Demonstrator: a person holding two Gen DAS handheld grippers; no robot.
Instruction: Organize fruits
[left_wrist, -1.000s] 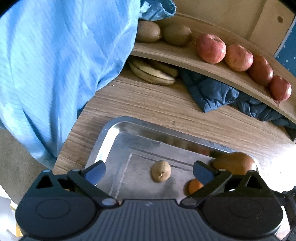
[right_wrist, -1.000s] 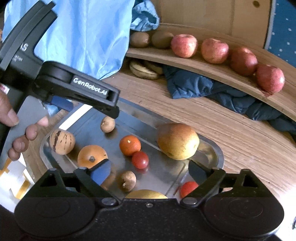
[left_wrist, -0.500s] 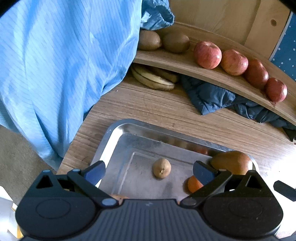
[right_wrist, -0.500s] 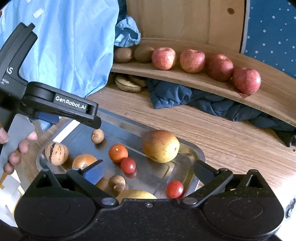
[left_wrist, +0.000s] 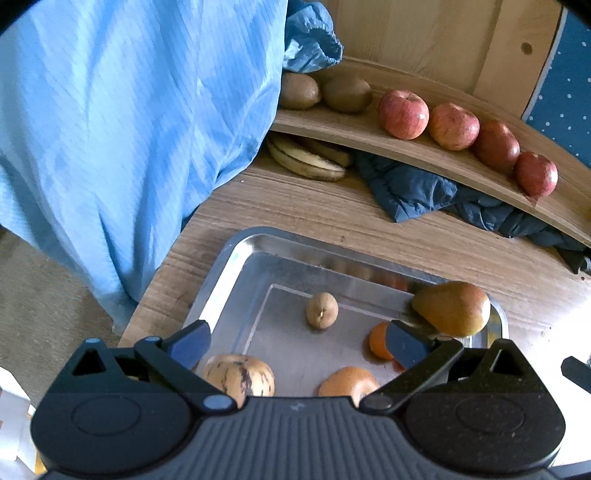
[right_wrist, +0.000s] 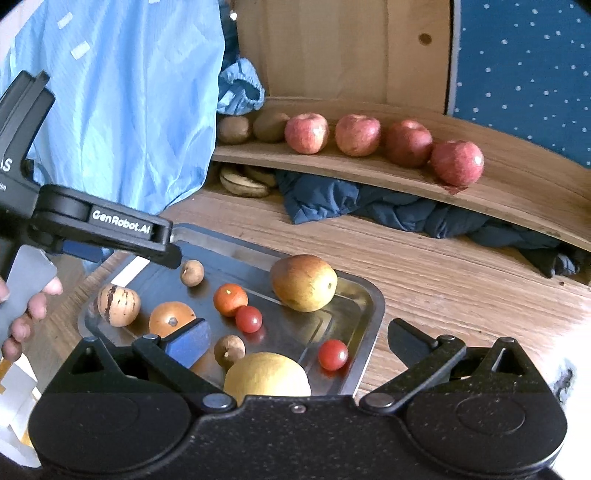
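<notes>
The left gripper (left_wrist: 297, 341) has its fingers spread wide and empty above the metal tray (left_wrist: 236, 254) on the table (left_wrist: 314, 210); the right gripper (right_wrist: 297, 341) is likewise wide apart, holding nothing. In the tray lie a pear (right_wrist: 303, 282), an orange (right_wrist: 230, 299) and cherry tomatoes (right_wrist: 249, 318). Four apples (right_wrist: 357, 134) line the shelf (right_wrist: 517, 192) behind.
</notes>
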